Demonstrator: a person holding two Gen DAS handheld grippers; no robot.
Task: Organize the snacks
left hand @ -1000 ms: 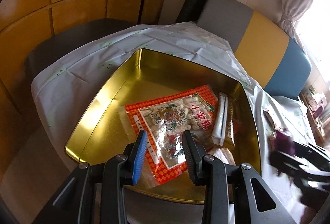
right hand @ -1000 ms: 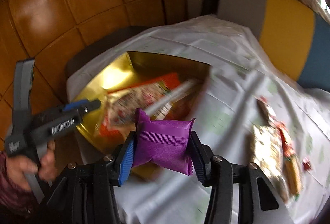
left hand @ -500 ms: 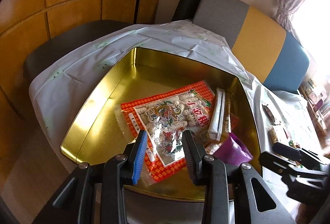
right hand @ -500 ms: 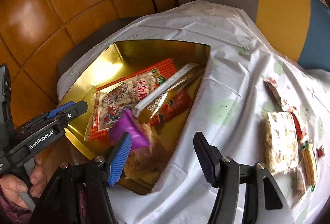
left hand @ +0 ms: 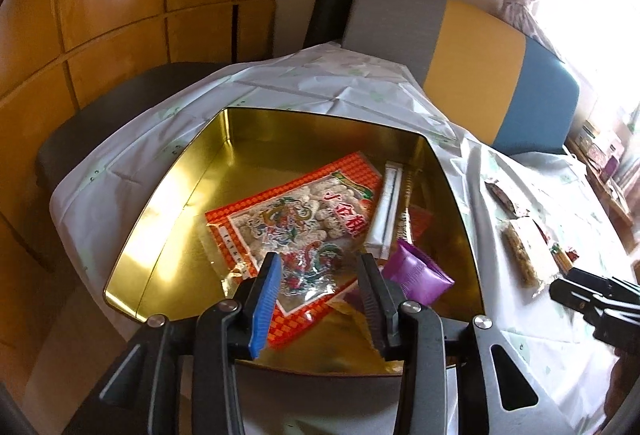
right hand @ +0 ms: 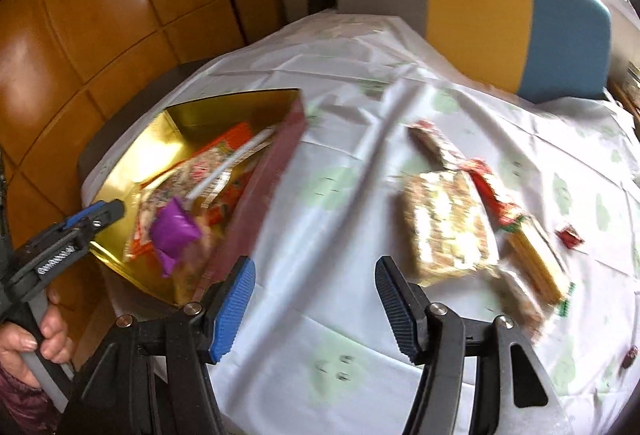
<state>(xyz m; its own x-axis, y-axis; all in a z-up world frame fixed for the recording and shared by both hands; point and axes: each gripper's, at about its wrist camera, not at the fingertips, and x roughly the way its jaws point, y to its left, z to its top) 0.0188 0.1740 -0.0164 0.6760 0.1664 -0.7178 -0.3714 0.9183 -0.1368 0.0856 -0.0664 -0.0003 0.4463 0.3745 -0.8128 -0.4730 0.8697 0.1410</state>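
Note:
A gold tin (left hand: pixel 168 195) sits on the white tablecloth and holds an orange checkered packet (left hand: pixel 296 211), a long white packet (left hand: pixel 386 211) and a purple packet (left hand: pixel 420 275). My left gripper (left hand: pixel 318 263) hovers over the tin's near side, above the orange packet. Its jaws are opening and nothing is pressed between them. My right gripper (right hand: pixel 315 267) stands open and empty above bare cloth, just right of the tin (right hand: pixel 176 123). The purple packet (right hand: pixel 176 229) lies in the tin to its left. Loose snacks, among them a pale crisp packet (right hand: pixel 448 223), lie to its right.
A yellow wafer pack (right hand: pixel 536 259), a red packet (right hand: pixel 492 187) and a small red candy (right hand: pixel 570 237) lie on the tablecloth (right hand: pixel 320 195). A grey, yellow and blue chair back (left hand: pixel 472 63) stands behind the table. Wooden panels (left hand: pixel 120 15) fill the left.
My right gripper let go of the purple packet, which now lies in the tin, and swung right toward the loose snacks. The left gripper's jaws stand a little wider.

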